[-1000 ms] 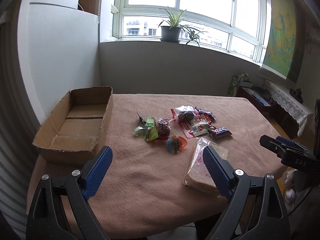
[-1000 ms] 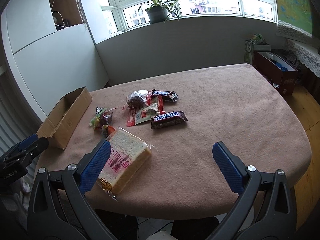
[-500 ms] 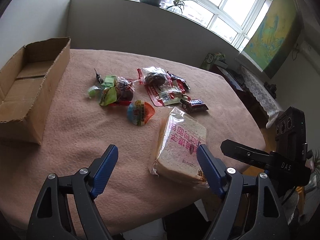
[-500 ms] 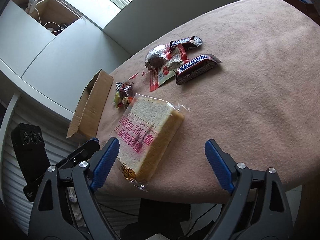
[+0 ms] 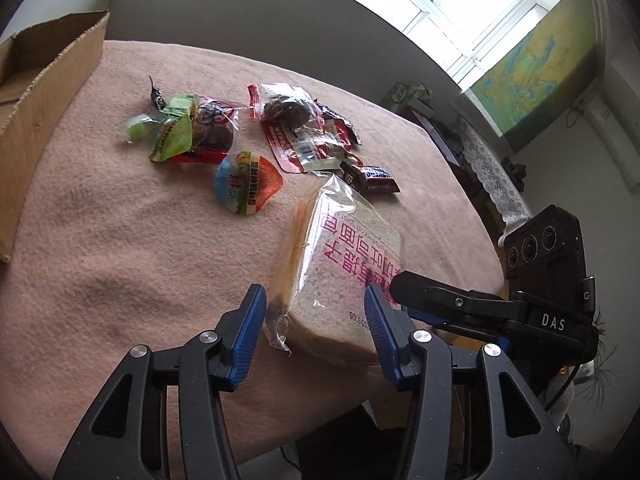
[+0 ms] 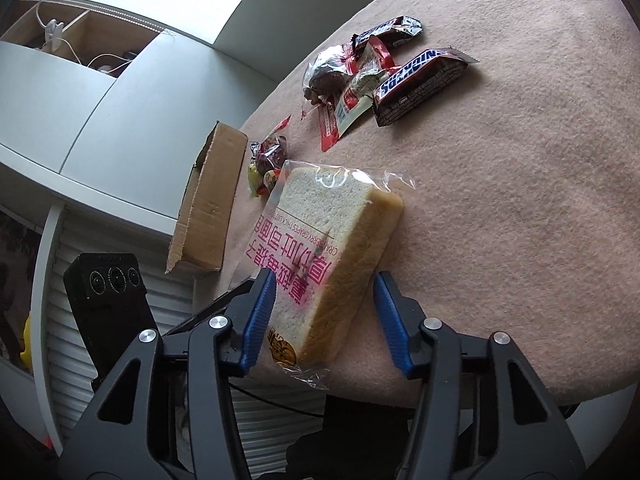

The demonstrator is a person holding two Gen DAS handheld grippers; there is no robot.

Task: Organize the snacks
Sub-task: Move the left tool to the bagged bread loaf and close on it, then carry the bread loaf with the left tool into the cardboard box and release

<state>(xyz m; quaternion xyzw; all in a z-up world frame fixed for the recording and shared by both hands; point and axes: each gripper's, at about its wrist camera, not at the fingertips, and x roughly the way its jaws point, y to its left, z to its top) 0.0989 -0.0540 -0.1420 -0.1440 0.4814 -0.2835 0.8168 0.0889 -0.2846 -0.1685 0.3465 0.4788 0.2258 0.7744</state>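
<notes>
**A:** What's far left on my feed?

**B:** The box (image 5: 38,92), at the table's (image 5: 120,264) left edge, its top open. Right of it I see a loose heap of small packets (image 5: 180,132), then a round jelly cup (image 5: 246,182) lying apart from them, nearer me.

**A:** And the middle?

**B:** A red-trimmed bag (image 5: 288,120) with more wrappers under it, and a Snickers (image 6: 420,80) just beside that pile. The bread (image 5: 340,272) lies flat near the table's front edge, in clear wrap with pink print.

**A:** My left gripper (image 5: 316,330)?

**B:** Spread wide, one blue pad on each side of the bread's near end. I can't tell whether either pad touches the wrap.

**A:** The right gripper (image 6: 324,316)?

**B:** Also released, straddling the same loaf from its own side; its left pad sits against the wrap, the right pad stands clear. In the left view its finger (image 5: 448,304) reaches in just beside the loaf.
</notes>
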